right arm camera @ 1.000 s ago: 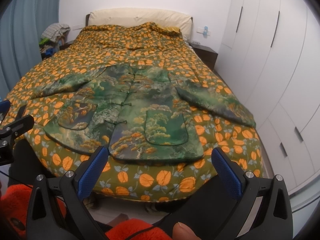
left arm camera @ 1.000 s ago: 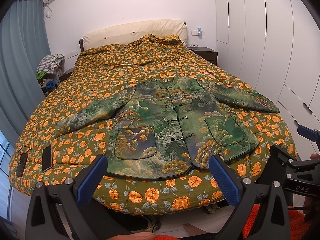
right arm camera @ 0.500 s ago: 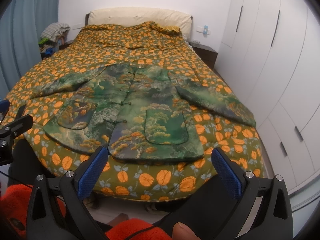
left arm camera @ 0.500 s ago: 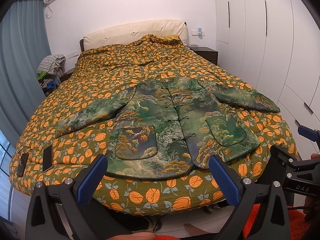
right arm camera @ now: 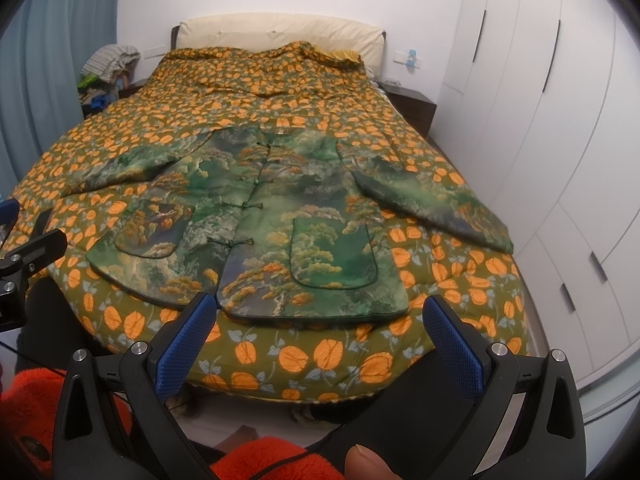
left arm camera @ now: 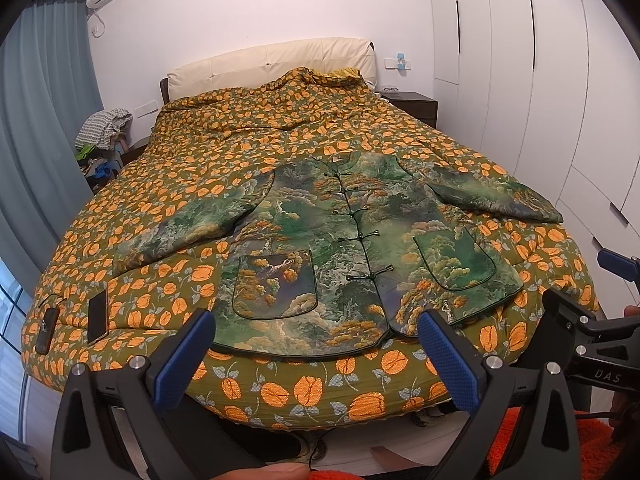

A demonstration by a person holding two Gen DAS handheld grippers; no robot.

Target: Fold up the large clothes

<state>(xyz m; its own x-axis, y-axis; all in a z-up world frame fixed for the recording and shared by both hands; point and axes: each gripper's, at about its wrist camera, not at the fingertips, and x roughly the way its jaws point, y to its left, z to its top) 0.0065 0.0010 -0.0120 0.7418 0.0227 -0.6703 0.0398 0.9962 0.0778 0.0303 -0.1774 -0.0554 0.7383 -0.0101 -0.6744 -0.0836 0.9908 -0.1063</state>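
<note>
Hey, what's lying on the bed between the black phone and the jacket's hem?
Nothing: in the left wrist view only bare floral quilt separates the black phone from the jacket.

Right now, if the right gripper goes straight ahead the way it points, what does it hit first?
Probably the jacket: the right gripper is open, off the foot of the bed, aimed at the hem by the nearer pocket. If held low, the quilt edge below could come first; depth is unclear.

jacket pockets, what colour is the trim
Dark green piping edges both pockets of the jacket; clearest in the right wrist view.
</note>
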